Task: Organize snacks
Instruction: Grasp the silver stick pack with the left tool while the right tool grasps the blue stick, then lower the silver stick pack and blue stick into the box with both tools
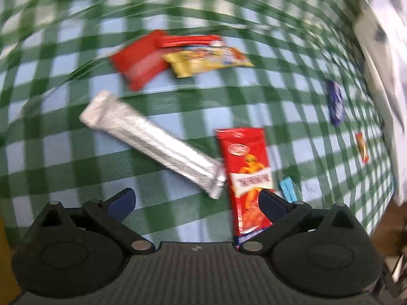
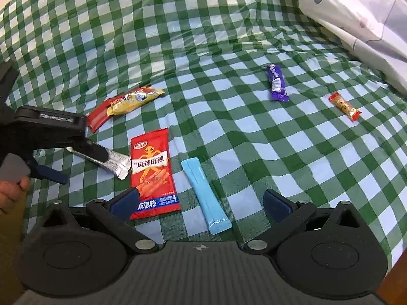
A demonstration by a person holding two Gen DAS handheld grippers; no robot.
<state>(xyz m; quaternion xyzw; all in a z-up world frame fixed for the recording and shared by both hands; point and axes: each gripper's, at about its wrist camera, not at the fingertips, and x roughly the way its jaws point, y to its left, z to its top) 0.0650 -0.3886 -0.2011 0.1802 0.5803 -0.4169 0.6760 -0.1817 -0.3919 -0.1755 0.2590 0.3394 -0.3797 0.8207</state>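
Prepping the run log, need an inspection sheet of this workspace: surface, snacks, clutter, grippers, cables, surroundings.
Surface: green checked cloth, wrinkled.
Snacks: red spicy-strip packet overlapping one end of the silver bar; blue stick pack beside it; yellow packet lying on a red wrapper; purple bar and small red-gold candy apart on the right.
Clutter: nothing seen.
Grippers: left gripper open above the silver bar; right gripper open over the blue stick pack; both empty.
Cables: nothing seen.
Surroundings: white printed bedding at far right.
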